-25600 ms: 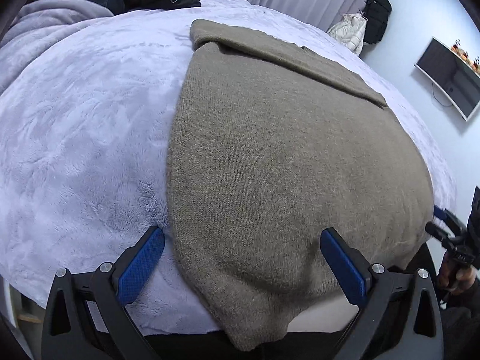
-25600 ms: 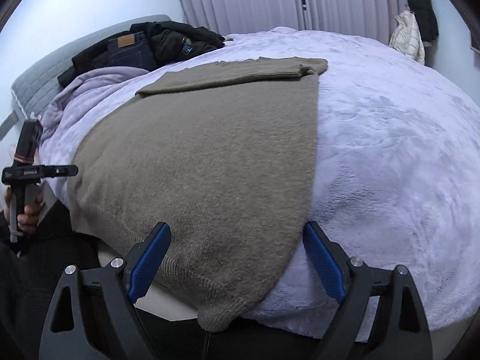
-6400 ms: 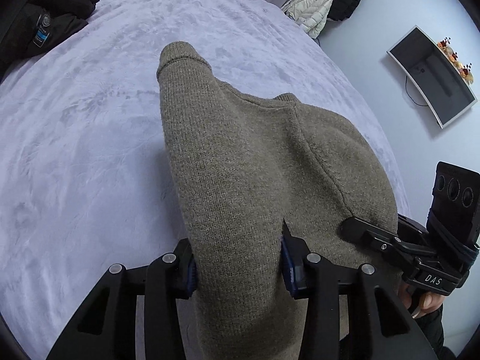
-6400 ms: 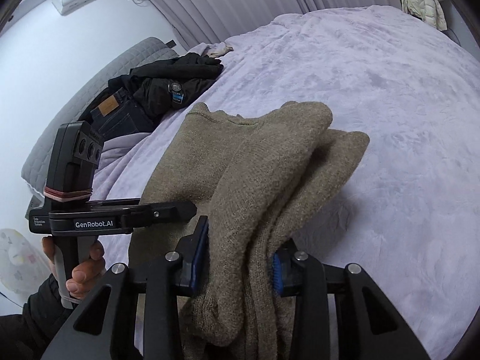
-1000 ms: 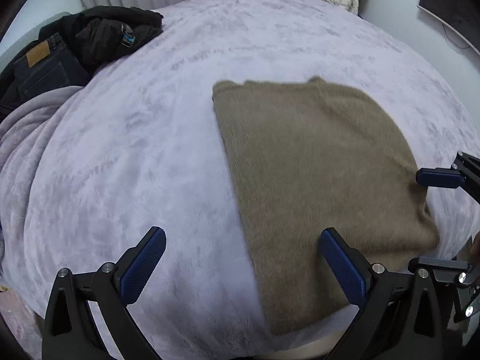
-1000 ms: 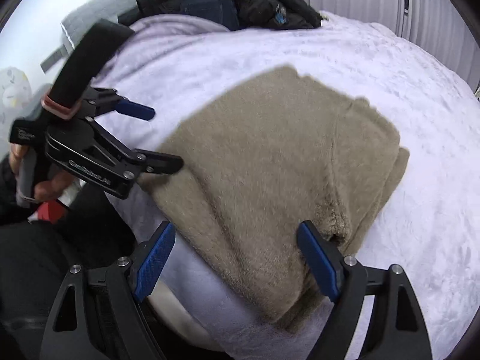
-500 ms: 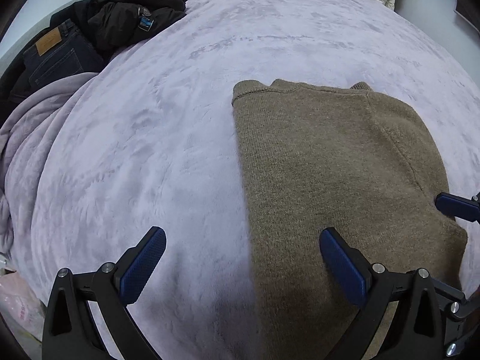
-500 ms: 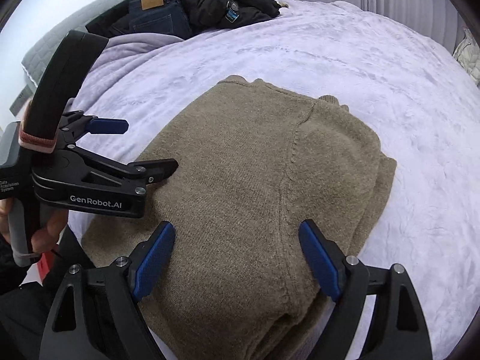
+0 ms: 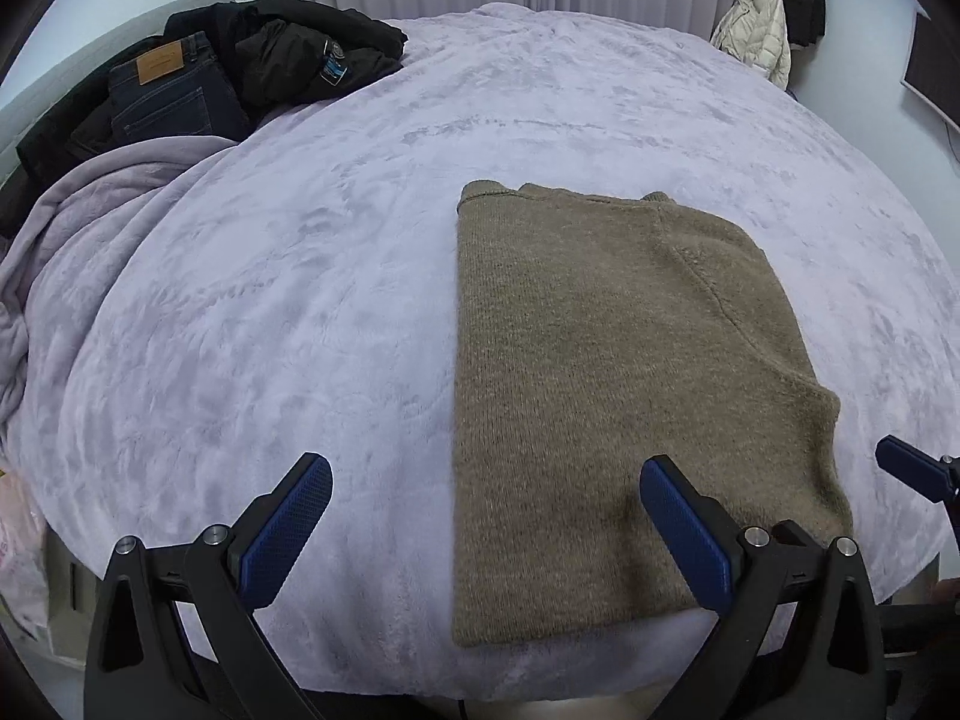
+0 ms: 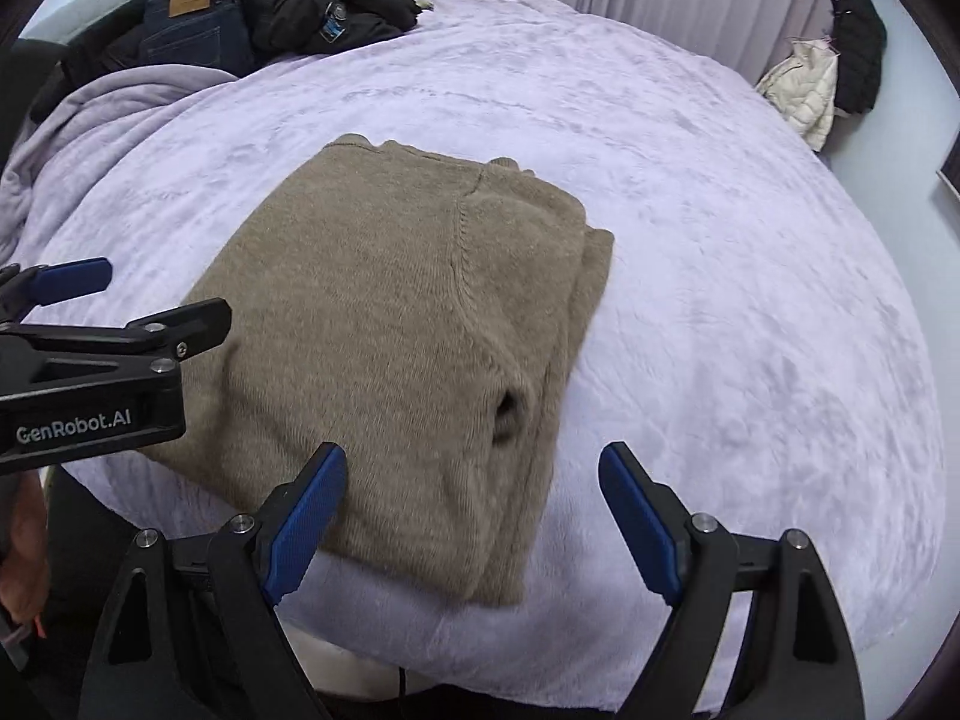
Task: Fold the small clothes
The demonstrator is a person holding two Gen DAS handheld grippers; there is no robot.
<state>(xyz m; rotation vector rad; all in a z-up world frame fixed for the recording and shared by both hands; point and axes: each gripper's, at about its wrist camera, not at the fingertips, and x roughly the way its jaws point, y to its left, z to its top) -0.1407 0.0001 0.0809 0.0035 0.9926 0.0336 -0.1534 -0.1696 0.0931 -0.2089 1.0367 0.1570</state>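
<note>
Knitted olive wool, the sweater (image 9: pixel 612 396) lies folded into a thick rectangle at the near edge of the bed (image 9: pixel 300 300), right of centre, so I judge the fold done. I hold my left gripper (image 9: pixel 486 534) wide apart over its near left corner, my right gripper (image 10: pixel 474 516) equally spread by its right edge, both empty. Six seconds ago both clamped the lifted sweater; now it rests flat.

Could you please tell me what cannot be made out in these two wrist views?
- Both views: the layers folded inside the sweater, hidden under its top layer.
- Both views: lettering on the jeans' leather patch, too small.
- Left wrist view: wall screen, cut off by the frame edge.
</note>
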